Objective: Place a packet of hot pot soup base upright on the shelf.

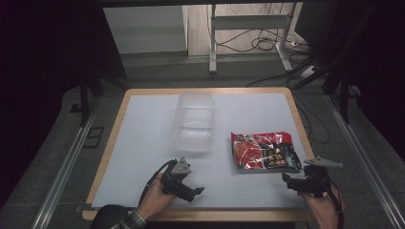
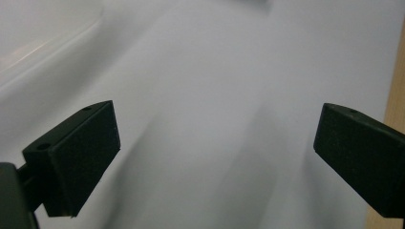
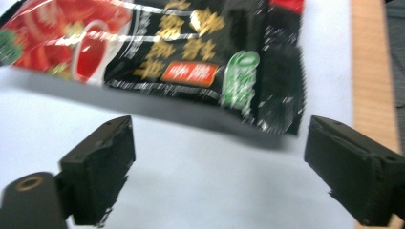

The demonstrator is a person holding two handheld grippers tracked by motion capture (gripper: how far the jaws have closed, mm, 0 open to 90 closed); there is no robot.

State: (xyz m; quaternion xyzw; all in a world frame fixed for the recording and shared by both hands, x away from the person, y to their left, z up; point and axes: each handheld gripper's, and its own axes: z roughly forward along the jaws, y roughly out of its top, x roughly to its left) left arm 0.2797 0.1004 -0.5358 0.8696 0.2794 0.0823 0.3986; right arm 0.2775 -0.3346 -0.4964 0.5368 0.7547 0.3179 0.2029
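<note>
A red and black snack packet [image 1: 262,150] lies flat on the right half of the white table top [image 1: 143,143]. A clear plastic container [image 1: 193,121] stands in the middle of the table. My left gripper [image 1: 193,190] hovers near the front edge, below the container, with its jaws open and only bare table between them [image 2: 215,129]. My right gripper [image 1: 292,180] is at the front right, just short of the packet's near edge. Its jaws stand open, and the packet [image 3: 191,52] lies ahead of them, outside the gap [image 3: 219,143].
The table's wooden rim [image 1: 296,119] runs close on the right, also seen as the rim [image 3: 372,71] beside the packet. A blurred edge of the container [image 2: 43,38] shows at upper left. Cables and a metal stand [image 1: 248,33] are on the floor beyond.
</note>
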